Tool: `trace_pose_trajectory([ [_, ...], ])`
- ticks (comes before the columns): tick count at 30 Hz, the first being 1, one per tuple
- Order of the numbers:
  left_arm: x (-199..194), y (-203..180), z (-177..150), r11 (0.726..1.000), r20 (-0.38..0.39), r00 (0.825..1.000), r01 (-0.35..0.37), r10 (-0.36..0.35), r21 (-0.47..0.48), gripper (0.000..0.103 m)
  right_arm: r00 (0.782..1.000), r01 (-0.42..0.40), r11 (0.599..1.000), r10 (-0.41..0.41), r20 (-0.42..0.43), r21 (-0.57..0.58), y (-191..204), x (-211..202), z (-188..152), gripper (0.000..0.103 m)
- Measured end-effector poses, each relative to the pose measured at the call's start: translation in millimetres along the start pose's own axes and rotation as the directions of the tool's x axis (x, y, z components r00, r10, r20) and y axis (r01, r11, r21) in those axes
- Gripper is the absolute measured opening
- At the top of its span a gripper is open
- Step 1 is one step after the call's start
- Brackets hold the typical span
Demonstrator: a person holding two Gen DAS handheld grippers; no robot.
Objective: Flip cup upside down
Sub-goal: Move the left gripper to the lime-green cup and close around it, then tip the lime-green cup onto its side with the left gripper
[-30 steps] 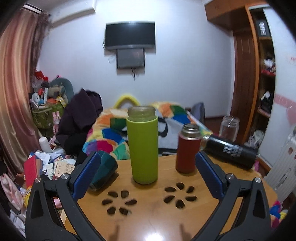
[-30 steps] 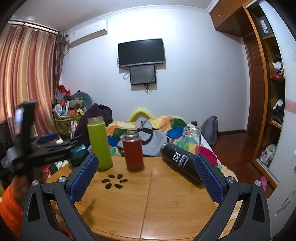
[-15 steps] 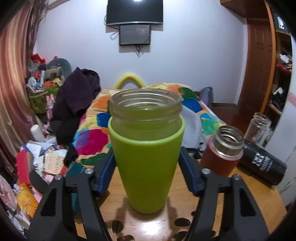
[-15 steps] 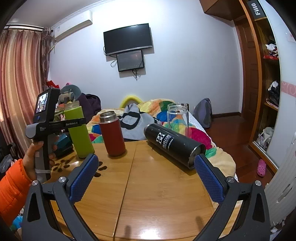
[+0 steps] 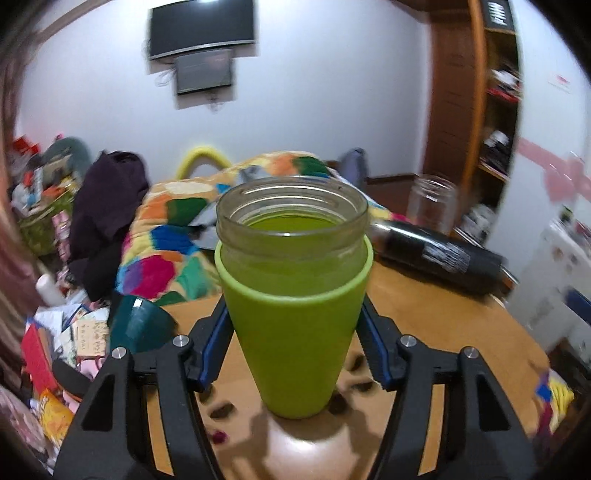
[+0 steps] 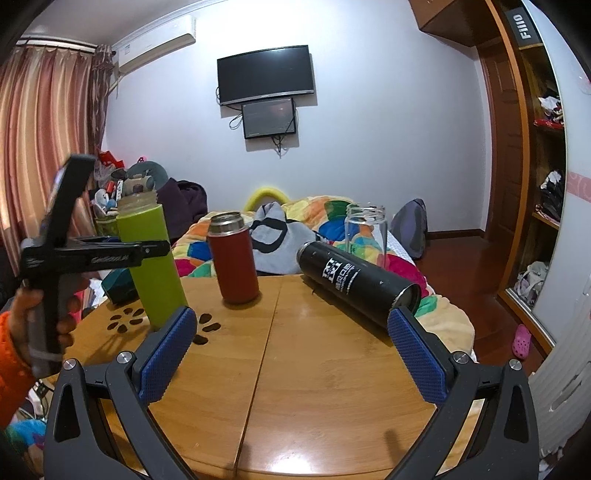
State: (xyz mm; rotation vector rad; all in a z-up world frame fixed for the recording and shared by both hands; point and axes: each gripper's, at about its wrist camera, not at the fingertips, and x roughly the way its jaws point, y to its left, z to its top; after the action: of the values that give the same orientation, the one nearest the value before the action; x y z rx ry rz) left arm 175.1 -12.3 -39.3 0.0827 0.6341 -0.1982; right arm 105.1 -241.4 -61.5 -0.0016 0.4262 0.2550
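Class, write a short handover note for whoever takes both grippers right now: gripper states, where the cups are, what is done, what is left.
Left gripper: shut on the green cup, which is upright, mouth up, tilted slightly.
Right gripper: open, holding nothing, above the table.
Red cup and glass jar stand upright; black cup lies on its side.
Done: green cup gripped.
Left: turn it mouth down, set it on the table, release.

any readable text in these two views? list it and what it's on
"Fiiio": dark sign on top of the wardrobe, rotated sideways; exact letters uncertain.
Black bottle lying on the table: white logo and characters, too small to read.
Left claw body: embossed wording, blurred.
Left wrist view: bottle label and wardrobe sign motion-blurred, unreadable.
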Motion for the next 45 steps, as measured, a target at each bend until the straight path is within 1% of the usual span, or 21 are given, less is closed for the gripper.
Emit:
trace_pose_trajectory([
  [1,-7,-8,-3,0.999,-0.002,0.999,0.038,-0.038,0.016,0.063,1.0,-0.006,1.0,0.006,-0.003,-0.005,1,0,-2,0.103],
  [4,-20,-26,-9,0.992,-0.012,0.994,0.113,-0.113,0.047,0.063,1.0,-0.022,1.0,0.021,-0.018,-0.02,3,0,-9,0.103],
  [8,-35,-45,-14,0.973,-0.03,0.975,0.22,-0.218,0.065,0.063,0.998,-0.043,0.998,0.041,-0.04,-0.042,3,-3,-21,0.103],
  [10,-40,-53,-18,0.967,-0.028,0.97,0.242,-0.24,0.085,0.063,0.998,-0.055,0.997,0.053,-0.042,-0.051,4,-5,-25,0.103],
  [13,-43,-56,-20,0.962,-0.021,0.966,0.26,-0.26,0.087,0.063,0.995,-0.096,0.993,0.093,-0.047,-0.065,8,-4,-30,0.103],
  [15,-42,-52,-19,0.961,-0.018,0.964,0.267,-0.267,0.075,0.063,0.988,-0.151,0.985,0.147,-0.057,-0.08,16,3,-35,0.103],
  [21,-37,-30,-18,0.945,-0.01,0.945,0.326,-0.326,-0.018,0.063,0.958,-0.274,0.95,0.256,-0.127,-0.151,49,34,-45,0.102],
  [23,-37,-28,-19,0.94,-0.006,0.94,0.34,-0.34,-0.035,0.063,0.951,-0.292,0.94,0.267,-0.154,-0.174,62,48,-46,0.095],
  [24,-38,-26,-19,0.937,-0.003,0.937,0.348,-0.348,-0.042,0.063,0.947,-0.303,0.936,0.274,-0.168,-0.181,67,53,-46,0.089],
  [26,-39,-24,-20,0.932,0.003,0.933,0.359,-0.359,-0.051,0.063,0.931,-0.343,0.92,0.306,-0.2,-0.188,77,63,-43,0.081],
  [28,-39,-22,-20,0.928,0.007,0.929,0.369,-0.369,-0.061,0.063,0.925,-0.357,0.914,0.317,-0.208,-0.192,82,68,-43,0.073],
  [29,-38,-19,-21,0.925,0.008,0.927,0.374,-0.374,-0.068,0.063,0.921,-0.367,0.91,0.325,-0.216,-0.193,85,72,-42,0.066],
  [30,-39,-17,-21,0.922,0.01,0.925,0.379,-0.379,-0.076,0.063,0.916,-0.376,0.907,0.333,-0.222,-0.188,86,74,-41,0.064],
  [31,-38,-14,-21,0.92,0.013,0.924,0.382,-0.382,-0.086,0.063,0.913,-0.383,0.906,0.34,-0.225,-0.181,88,76,-41,0.064],
  [35,-35,-3,-23,0.899,0.031,0.91,0.414,-0.414,-0.144,0.063,0.922,-0.366,0.908,0.322,-0.217,-0.206,93,75,-42,0.064],
  [37,-34,2,-24,0.888,0.043,0.904,0.425,-0.425,-0.173,0.064,0.922,-0.366,0.906,0.322,-0.218,-0.211,95,74,-42,0.064],
  [38,-33,4,-25,0.888,0.046,0.906,0.422,-0.421,-0.182,0.064,0.921,-0.367,0.905,0.322,-0.218,-0.215,94,72,-42,0.063],
  [41,-28,8,-27,0.897,0.038,0.92,0.39,-0.391,-0.207,0.068,0.92,-0.373,0.901,0.328,-0.214,-0.222,89,66,-41,0.063],
  [42,-24,10,-28,0.895,0.03,0.92,0.386,-0.39,-0.225,0.07,0.919,-0.376,0.899,0.331,-0.214,-0.224,88,65,-40,0.063],
  [43,-19,14,-30,0.888,0.017,0.919,0.385,-0.394,-0.251,0.073,0.917,-0.38,0.897,0.335,-0.215,-0.225,88,63,-40,0.063],
  [45,-8,24,-36,0.861,0.005,0.909,0.397,-0.417,-0.318,0.074,0.914,-0.389,0.894,0.344,-0.215,-0.224,87,59,-40,0.063],
])
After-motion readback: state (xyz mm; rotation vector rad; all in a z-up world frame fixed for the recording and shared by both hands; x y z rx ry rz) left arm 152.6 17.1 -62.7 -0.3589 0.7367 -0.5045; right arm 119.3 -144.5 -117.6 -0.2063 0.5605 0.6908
